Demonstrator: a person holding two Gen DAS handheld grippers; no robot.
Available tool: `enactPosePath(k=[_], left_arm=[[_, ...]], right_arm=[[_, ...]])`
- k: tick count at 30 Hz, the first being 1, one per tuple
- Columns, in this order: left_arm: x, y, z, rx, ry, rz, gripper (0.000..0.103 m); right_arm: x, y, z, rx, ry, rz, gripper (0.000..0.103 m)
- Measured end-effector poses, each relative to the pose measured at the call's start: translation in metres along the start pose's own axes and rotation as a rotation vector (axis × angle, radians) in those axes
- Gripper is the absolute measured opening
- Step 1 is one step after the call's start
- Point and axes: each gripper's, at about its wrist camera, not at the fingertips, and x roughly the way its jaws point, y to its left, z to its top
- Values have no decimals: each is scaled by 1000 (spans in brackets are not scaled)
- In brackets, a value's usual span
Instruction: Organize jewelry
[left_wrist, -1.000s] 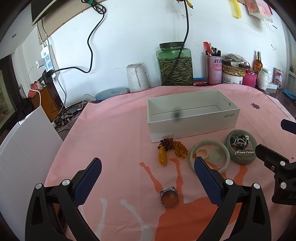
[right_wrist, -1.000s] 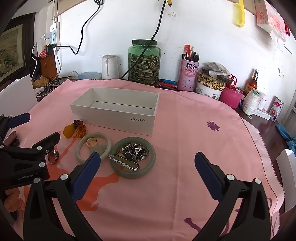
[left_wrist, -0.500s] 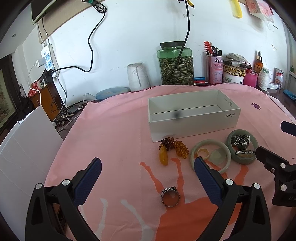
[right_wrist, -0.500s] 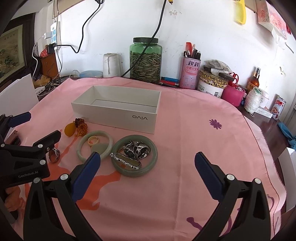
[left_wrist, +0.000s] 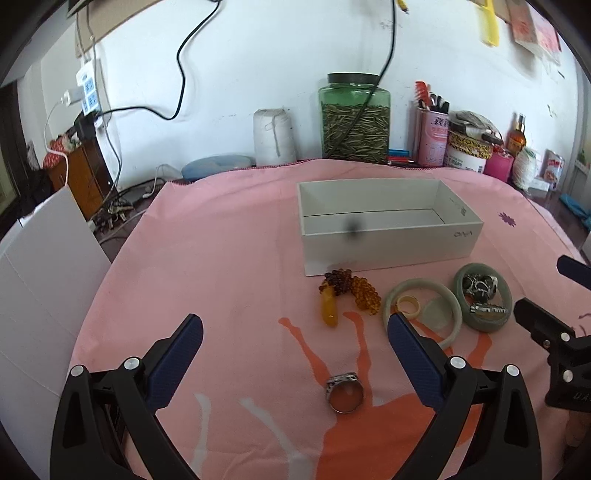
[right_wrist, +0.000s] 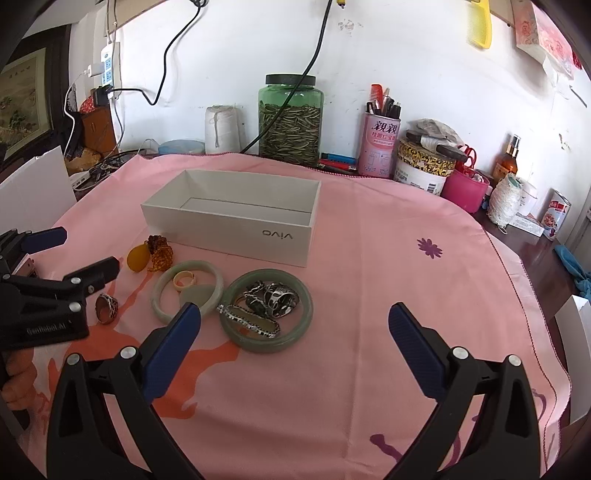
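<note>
An open white box (left_wrist: 388, 225) (right_wrist: 236, 221) stands on the pink cloth. In front of it lie an amber pendant with beads (left_wrist: 343, 295) (right_wrist: 151, 254), a pale jade bangle (left_wrist: 423, 308) (right_wrist: 186, 288) around a small cream ring, and a darker green bangle (left_wrist: 482, 295) (right_wrist: 266, 310) around silver pieces. A silver ring (left_wrist: 344, 391) (right_wrist: 107, 308) lies between my left gripper's fingers. My left gripper (left_wrist: 295, 350) is open and empty. My right gripper (right_wrist: 291, 339) is open and empty, just in front of the green bangle.
A green glass jar (right_wrist: 290, 120), a thread spool (right_wrist: 221, 129), a pink pen holder (right_wrist: 380, 147), tins and a bottle line the wall behind the table. White boards (left_wrist: 40, 266) stand off the table's left edge. The table's right edge (right_wrist: 517, 266) drops to the floor.
Both grippers have drifted slightly; the box and jewelry sit a little differently in each view. Nothing was taken hold of or let go.
</note>
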Motion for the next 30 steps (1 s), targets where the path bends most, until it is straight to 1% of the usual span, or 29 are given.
enactPosePath(k=[3,6,7,10,11,13,15,18,19,20,21,22,24,26,27,29,30], left_arm=[[3,6,2,-17,13,-48,98],[8,1,3,2,23,-97,96],[10,-2,4,5,25,-105,94],[21,-11,11,18,60,-134,93],[25,-15,13,26,64,-131,93],[33,-21,16,51,64,-111,93],[42,-21,18,61,71,-66,93],[52,-2,20,18,92,-7,93],[56,10,20,-5,103,51,93],[57,20,19,-26,111,80,93],[56,31,17,-56,117,100,93],[54,37,16,-78,120,96,93],[50,45,15,-110,121,57,93],[43,38,15,-109,119,-35,93],[39,29,14,-90,115,-89,93],[29,11,11,-33,93,-154,93],[24,4,10,-4,82,-171,93]], right_arm=[[-1,-7,3,15,4,-11,97],[1,-14,4,47,3,0,97],[2,-16,4,54,8,1,97],[2,-24,6,92,8,14,97],[2,-26,6,100,3,15,97],[2,-31,6,118,6,25,97],[4,-32,6,139,23,44,97],[6,-31,5,135,33,52,97],[6,-30,5,129,35,50,97],[6,-30,5,127,32,48,97],[6,-29,5,125,35,47,97],[6,-29,5,127,34,49,97],[6,-29,5,128,29,54,97],[7,-26,4,117,32,56,97],[9,-24,4,105,34,52,97],[11,-18,3,73,39,41,97],[12,-16,3,60,40,34,97]])
